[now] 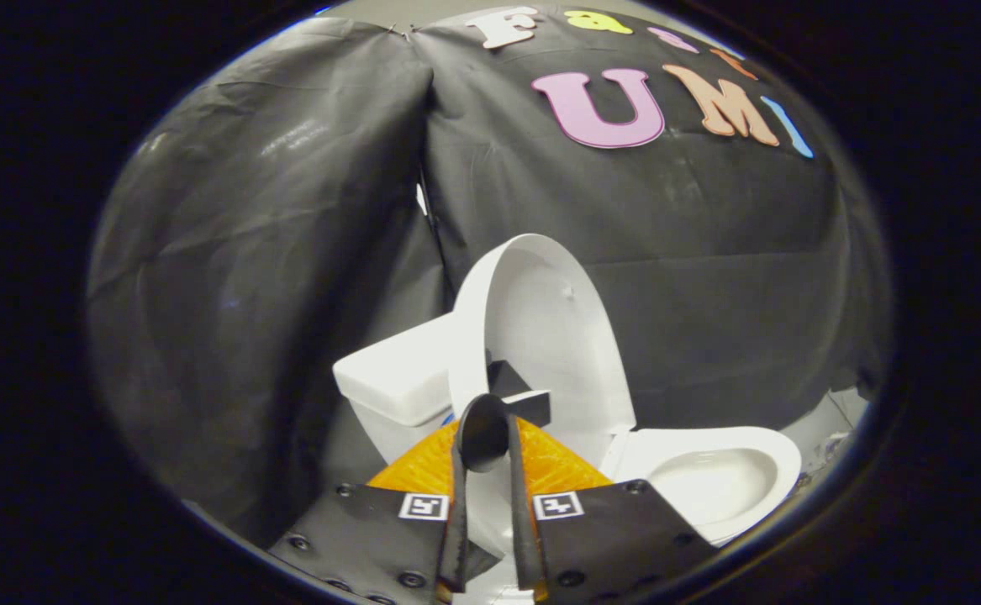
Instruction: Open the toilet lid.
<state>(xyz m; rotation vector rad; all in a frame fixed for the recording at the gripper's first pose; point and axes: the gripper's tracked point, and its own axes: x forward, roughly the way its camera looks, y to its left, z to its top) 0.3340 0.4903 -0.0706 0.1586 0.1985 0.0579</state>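
Nearest the camera, the gripper is seen with its 2 fingers drawn close together, tips meeting against the lower edge of the toilet lid; whether both fingers actually press on that edge cannot be told. Just beyond the fingers, the lid is found raised, standing nearly upright against the tank. Beside the lid, the bowl is exposed with its seat down. Behind all, the black cloth wall is noted
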